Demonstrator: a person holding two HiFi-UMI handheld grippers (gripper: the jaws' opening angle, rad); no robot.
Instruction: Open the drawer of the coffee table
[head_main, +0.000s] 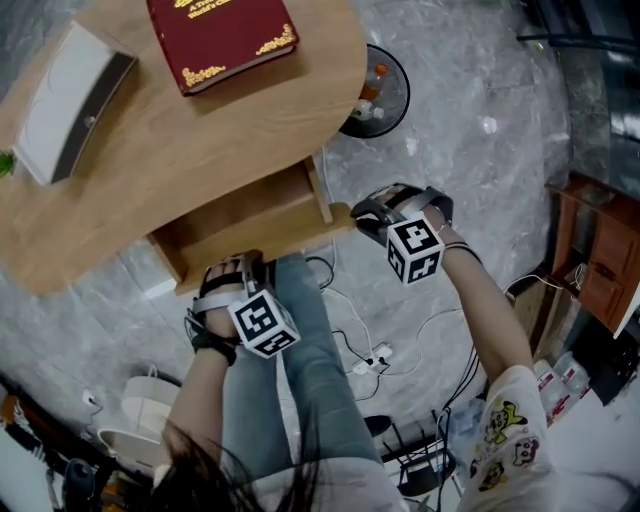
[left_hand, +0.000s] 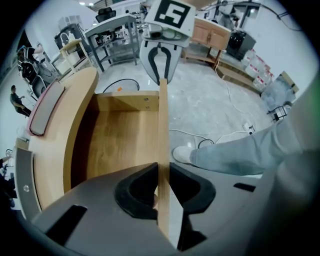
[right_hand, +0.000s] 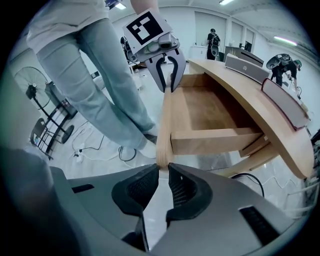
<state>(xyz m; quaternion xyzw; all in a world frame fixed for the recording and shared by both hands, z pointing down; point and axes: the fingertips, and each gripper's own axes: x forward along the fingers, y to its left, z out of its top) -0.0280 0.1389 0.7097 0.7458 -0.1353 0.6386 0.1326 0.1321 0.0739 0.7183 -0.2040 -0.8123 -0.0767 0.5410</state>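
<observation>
Right now we have the drawer (head_main: 250, 215) standing well out from under the coffee table (head_main: 200, 130), projecting towards 5 o'clock in the head view. Its inside shows only a bare wooden bottom (left_hand: 122, 137) between its side walls.

Our left gripper (left_hand: 161, 185) points straight down, and its two pads are clamped on the top edge of the drawer's front board (left_hand: 163, 125), one pad inside the drawer and one outside. Our right gripper (right_hand: 163, 182) is clamped on the same board (right_hand: 165, 120) at its far end, at about 3 o'clock from the left one in the head view.

On the tabletop a red book (head_main: 222, 35) lies at 12 o'clock, and a white-and-grey box (head_main: 70, 100) lies at 10 o'clock. On the floor at 1 o'clock stands a round black bin (head_main: 385, 90) holding a few small orange and white bits, too small for us to tell apart.
</observation>
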